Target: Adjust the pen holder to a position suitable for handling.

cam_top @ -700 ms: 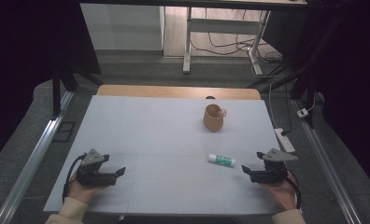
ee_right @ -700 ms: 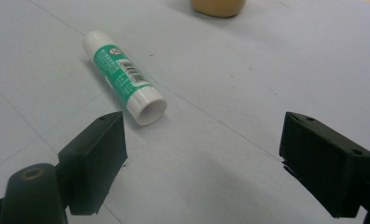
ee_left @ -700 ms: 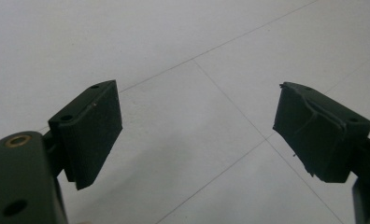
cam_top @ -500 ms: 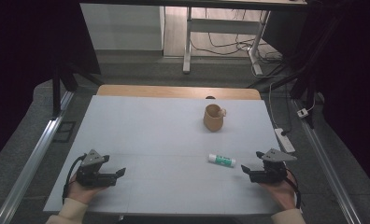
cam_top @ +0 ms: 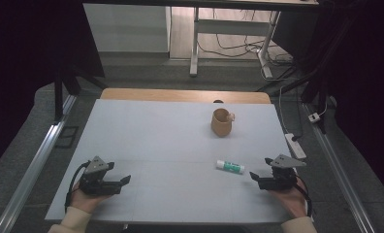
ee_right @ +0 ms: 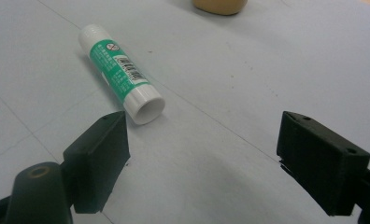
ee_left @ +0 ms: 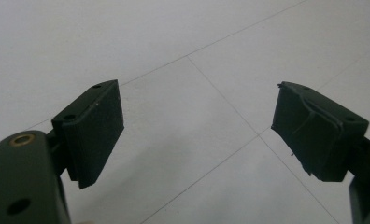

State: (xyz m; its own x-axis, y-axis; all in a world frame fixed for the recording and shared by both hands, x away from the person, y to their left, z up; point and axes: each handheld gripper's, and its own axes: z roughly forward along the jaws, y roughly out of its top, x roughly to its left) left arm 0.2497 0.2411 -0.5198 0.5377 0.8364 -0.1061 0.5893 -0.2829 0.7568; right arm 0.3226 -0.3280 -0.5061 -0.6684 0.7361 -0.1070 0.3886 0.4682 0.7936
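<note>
Lying flat on the desk [cam_top: 146,145], near its front right corner: a glue stick [cam_top: 230,167], white with a green label, well short of the front edge. Just beside it, toward the right edge, the right gripper [cam_top: 256,177], held low over the desk with jaws spread wide and nothing between them. Close to the stick's near end but not touching it. Farther back, toward the rear right part of the desk, a tan mug [cam_top: 222,122] standing upright, well apart from the glue stick. Nothing lying between the gripper and the stick.

Near the front left corner, the left gripper [cam_top: 124,180], also with jaws parted and empty, well apart from the stick and the mug. Bare desk between the two grippers.

Beyond the right edge, on the floor: a white power strip [cam_top: 296,144] with its cord. Behind the rear edge, a strip of wooden board [cam_top: 180,95], then table legs and loose cables on the floor.

From the right gripper view: glue stick [ee_right: 121,73] seen close, label with a barcode, round flat end turned toward the camera, lying just ahead of the left-hand jaw and outside the gap; base of the mug [ee_right: 220,5] at the top edge. Right gripper [ee_right: 202,149] plainly spread.

From the left gripper view: left gripper [ee_left: 198,133] wide apart over plain desk [ee_left: 188,42] crossed by thin seam lines.
</note>
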